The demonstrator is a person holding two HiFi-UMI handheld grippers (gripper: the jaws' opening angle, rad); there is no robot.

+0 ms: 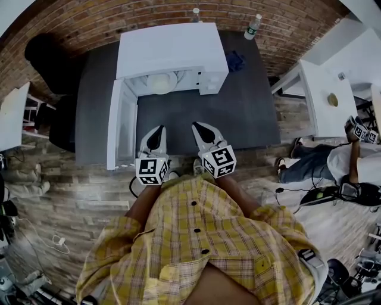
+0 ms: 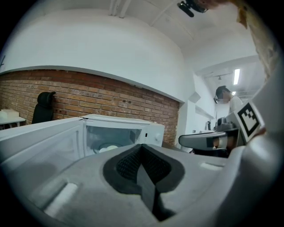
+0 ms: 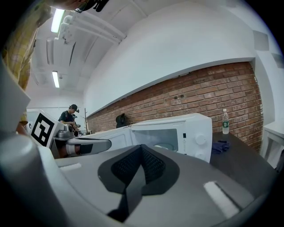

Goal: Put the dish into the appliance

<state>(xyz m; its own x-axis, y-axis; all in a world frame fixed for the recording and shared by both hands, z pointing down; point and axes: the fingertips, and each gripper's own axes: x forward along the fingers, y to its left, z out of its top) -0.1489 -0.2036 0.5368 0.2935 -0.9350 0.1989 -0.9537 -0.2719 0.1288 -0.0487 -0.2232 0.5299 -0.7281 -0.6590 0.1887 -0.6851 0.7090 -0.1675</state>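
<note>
A white microwave (image 1: 172, 50) stands at the back of the dark table (image 1: 238, 113), its door (image 1: 119, 125) swung open to the left. A pale dish (image 1: 162, 82) lies inside the cavity, and shows in the left gripper view as dish (image 2: 108, 147) and in the right gripper view as dish (image 3: 164, 145). My left gripper (image 1: 156, 129) and right gripper (image 1: 198, 127) hover side by side over the table's near edge, well short of the microwave. The left gripper (image 2: 142, 148) is shut and holds nothing. The right gripper (image 3: 142, 150) is shut and holds nothing as well.
Two water bottles (image 1: 253, 27) (image 1: 196, 13) and a blue cloth (image 1: 236, 61) sit behind and right of the microwave. A black chair (image 1: 47, 56) stands at the left. At the right are a white table (image 1: 324, 98) and a seated person (image 1: 333, 161).
</note>
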